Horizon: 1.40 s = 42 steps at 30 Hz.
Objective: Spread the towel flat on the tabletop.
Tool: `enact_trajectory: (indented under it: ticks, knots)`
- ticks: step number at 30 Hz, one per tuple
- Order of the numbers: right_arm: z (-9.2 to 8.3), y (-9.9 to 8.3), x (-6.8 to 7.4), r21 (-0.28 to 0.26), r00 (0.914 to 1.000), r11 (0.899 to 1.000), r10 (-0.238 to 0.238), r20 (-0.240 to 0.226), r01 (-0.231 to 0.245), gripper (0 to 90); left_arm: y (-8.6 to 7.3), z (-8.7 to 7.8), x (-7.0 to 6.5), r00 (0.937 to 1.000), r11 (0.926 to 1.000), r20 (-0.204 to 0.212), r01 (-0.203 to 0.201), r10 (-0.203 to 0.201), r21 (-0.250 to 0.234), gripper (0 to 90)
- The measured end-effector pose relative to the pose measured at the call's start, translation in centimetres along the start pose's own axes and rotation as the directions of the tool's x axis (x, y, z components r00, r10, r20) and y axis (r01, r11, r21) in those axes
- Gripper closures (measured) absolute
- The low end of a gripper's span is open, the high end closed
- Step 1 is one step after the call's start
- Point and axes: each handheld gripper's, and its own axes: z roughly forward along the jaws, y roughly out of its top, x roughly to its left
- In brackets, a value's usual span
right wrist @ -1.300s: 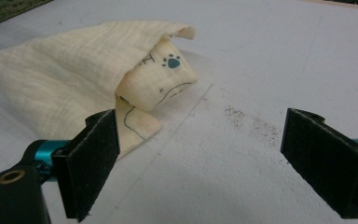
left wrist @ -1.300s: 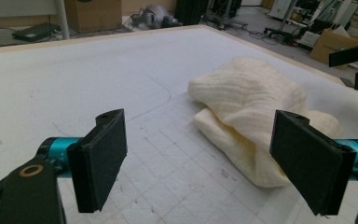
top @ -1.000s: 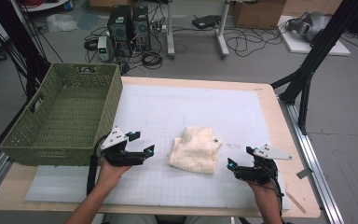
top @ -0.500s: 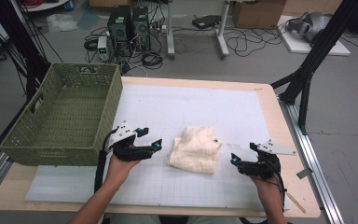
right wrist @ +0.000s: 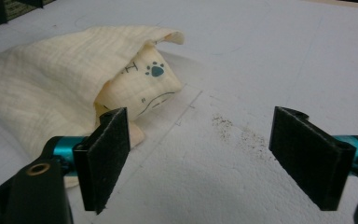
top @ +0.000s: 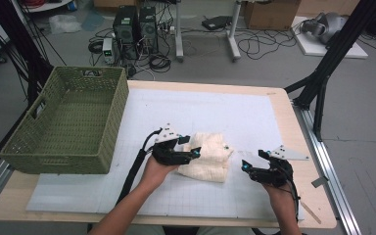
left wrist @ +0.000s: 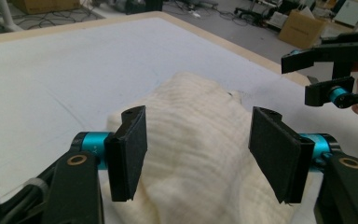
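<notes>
Cloth (top: 208,157), cream, crumpled, lies mid-table on the white mat (top: 215,112), right of the green basket (top: 68,125). Left gripper (top: 192,149) sits at the cloth's left edge, jaws apart and just closing, cloth between the 2 pads (left wrist: 129,149), not pinched. Right gripper (top: 250,161) is just right of the cloth, jaws wide, just closing, nothing between.

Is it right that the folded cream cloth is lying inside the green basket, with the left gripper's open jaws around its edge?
Not quite. The cream cloth lies on the white mat, beside the green basket, as the high view shows. The left gripper does have its jaws open around the cloth's edge.
</notes>
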Motion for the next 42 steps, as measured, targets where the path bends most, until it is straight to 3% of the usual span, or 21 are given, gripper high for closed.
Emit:
enact_trajectory:
  ticks: [3, 5, 8, 9, 15, 17, 21, 26, 30, 34, 37, 39, 40, 41, 42]
  knots:
    - [-0.1, 0.1, 0.0, 0.001, 0.9999, 1.0, 0.005, -0.016, -0.005, 27.7, -0.4, 1.5, -0.5, 0.9998, 0.9984, -0.001, -0.021, 0.021, 0.053, 39.0]
    - [-0.1, 0.2, 0.0, 0.001, 0.9997, 1.0, 0.0, -0.026, 0.0, 31.3, -0.8, 2.4, -0.7, 0.9993, 0.9936, -0.002, -0.036, 0.037, 0.107, 42.3]
    - [0.0, 0.2, 0.1, 0.01, 0.9996, 1.0, -0.004, -0.028, 0.005, 31.3, -1.3, 3.0, -0.9, 0.995, 0.9758, -0.008, -0.096, 0.099, 0.196, 70.0]
    - [0.0, 0.2, 0.0, 0.015, 0.9996, 1.0, -0.007, -0.027, 0.007, 31.3, -1.3, 2.9, -1.0, 0.9949, 0.9758, -0.004, -0.098, 0.1, 0.196, 78.5]
    - [0.2, 0.1, 0.1, 0.023, 0.9997, 1.0, -0.004, -0.026, 0.005, 31.2, -0.8, 0.3, -0.7, 0.9975, 0.9935, 0.034, -0.065, 0.063, 0.093, 81.1]
    - [0.3, 0.1, 0.1, 0.024, 0.9996, 1.0, -0.005, -0.028, 0.005, 31.4, -0.9, -1.1, -0.3, 0.9971, 0.9955, 0.048, -0.062, 0.059, 0.071, 80.3]
    - [0.8, 0.4, 0.4, 0.024, 0.9988, 1.0, 0.004, -0.05, -0.003, 32.9, -1.7, -3.8, 1.0, 0.998, 0.9978, 0.027, -0.058, 0.057, 0.033, 80.0]
    - [2.3, 1.1, 1.7, 0.042, 0.9936, 0.999, -0.023, -0.111, 0.028, 39.6, -2.5, -5.6, 2.3, 0.9988, 0.9985, 0.014, -0.046, 0.046, -0.029, 79.8]
    - [4.4, 1.4, 3.7, 0.092, 0.979, 0.992, -0.068, -0.192, 0.087, 44.9, -2.8, -6.2, 2.5, 0.9981, 0.9975, 0.01, -0.061, 0.061, -0.035, 79.9]
    - [6.5, 1.5, 5.9, 0.139, 0.956, 0.976, -0.129, -0.264, 0.17, 49.4, -2.9, -6.1, 2.5, 0.9975, 0.9968, 0.009, -0.069, 0.07, -0.04, 79.8]
    - [7.9, 1.4, 7.2, 0.161, 0.9379, 0.966, -0.145, -0.315, 0.204, 52.5, -3.0, -6.0, 2.5, 0.9974, 0.9965, 0.003, -0.072, 0.072, -0.041, 79.8]
    - [8.6, 1.3, 8.0, 0.176, 0.9218, 0.959, -0.15, -0.358, 0.224, 58.4, -3.1, -6.0, 2.5, 0.9975, 0.9966, 0.001, -0.07, 0.071, -0.042, 79.8]
    - [8.9, 1.3, 8.5, 0.193, 0.9169, 0.949, -0.167, -0.362, 0.249, 61.0, -3.1, -6.1, 2.6, 0.9975, 0.9967, 0.001, -0.07, 0.071, -0.041, 79.8]
    - [8.8, 1.2, 9.0, 0.184, 0.9165, 0.939, -0.219, -0.335, 0.292, 66.9, -3.1, -6.1, 2.6, 0.9976, 0.9966, -0.002, -0.069, 0.069, -0.045, 79.7]
    - [8.8, 1.3, 8.9, 0.187, 0.9141, 0.936, -0.224, -0.338, 0.298, 76.0, -3.1, -6.2, 2.6, 0.9976, 0.9965, -0.006, -0.069, 0.069, -0.048, 79.7]
